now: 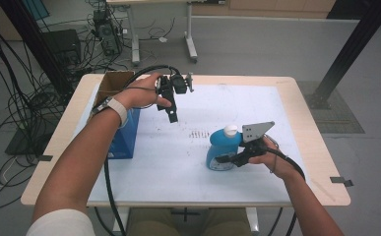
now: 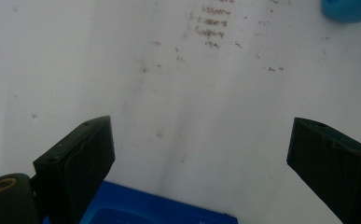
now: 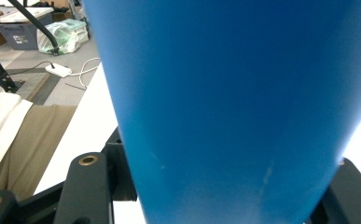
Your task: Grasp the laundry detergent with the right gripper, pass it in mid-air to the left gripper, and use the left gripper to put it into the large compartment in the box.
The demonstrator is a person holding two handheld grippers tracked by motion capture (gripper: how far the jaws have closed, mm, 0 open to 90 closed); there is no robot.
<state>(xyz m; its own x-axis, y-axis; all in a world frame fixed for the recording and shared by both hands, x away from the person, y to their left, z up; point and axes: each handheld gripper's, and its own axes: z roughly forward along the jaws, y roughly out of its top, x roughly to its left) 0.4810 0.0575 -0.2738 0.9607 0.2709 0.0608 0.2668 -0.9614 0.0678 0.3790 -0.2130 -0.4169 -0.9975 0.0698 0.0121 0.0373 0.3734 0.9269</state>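
A blue bottle with a white cap stands on the white table, right of the middle. My right gripper comes in from the right and is shut on the bottle's lower body. In the right gripper view the blue bottle sits between the two black jaws. My left gripper hangs in the air above the table's back left, pointing down. Its jaws stand wide apart over bare table in the left gripper view, so my left gripper is open and holds nothing.
A blue carton with open cardboard flaps stands at the table's left, under my left forearm; the carton's edge lies just below the left jaws. Small dark marks dot the table's middle. Cables and black frame posts surround the table.
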